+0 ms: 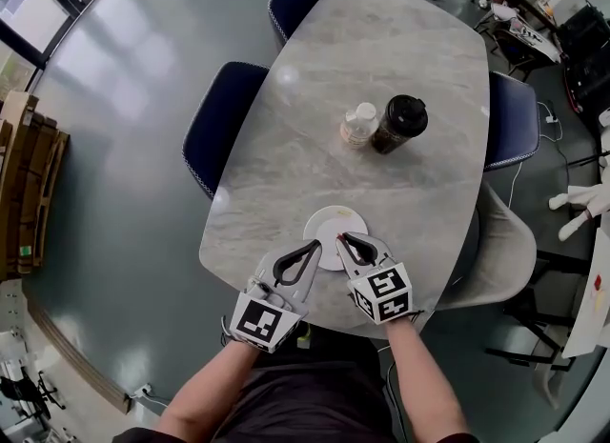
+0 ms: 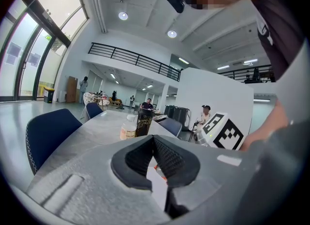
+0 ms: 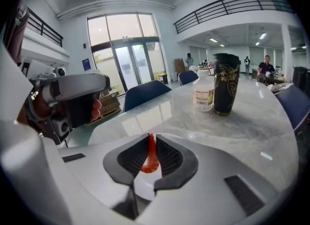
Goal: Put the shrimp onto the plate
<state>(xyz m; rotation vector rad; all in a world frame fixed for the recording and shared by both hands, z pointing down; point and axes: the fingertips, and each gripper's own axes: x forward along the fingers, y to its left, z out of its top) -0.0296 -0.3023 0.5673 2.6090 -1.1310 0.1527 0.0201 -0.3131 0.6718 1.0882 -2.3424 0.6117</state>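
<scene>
A small orange-red shrimp (image 3: pixel 150 157) hangs pinched between the pads of my right gripper (image 3: pixel 150 138), which is shut on it. In the head view that gripper (image 1: pixel 344 238) has its tips over the near part of a white plate (image 1: pixel 329 221) on the marble table (image 1: pixel 381 60). A patch of the plate (image 3: pixel 143 188) shows below the shrimp. My left gripper (image 1: pixel 315 245) sits beside it at the plate's near left edge. Its jaws (image 2: pixel 154 139) meet at the tips with nothing between them. A bit of orange shrimp (image 2: pixel 160 172) shows through their gap.
A small clear bottle (image 1: pixel 359 124) and a dark tumbler (image 1: pixel 398 123) stand together mid-table, beyond the plate. Dark blue chairs (image 1: pixel 221 122) line the table's left, far and right sides, and a pale chair (image 1: pixel 500 251) stands at the near right. People sit at distant tables.
</scene>
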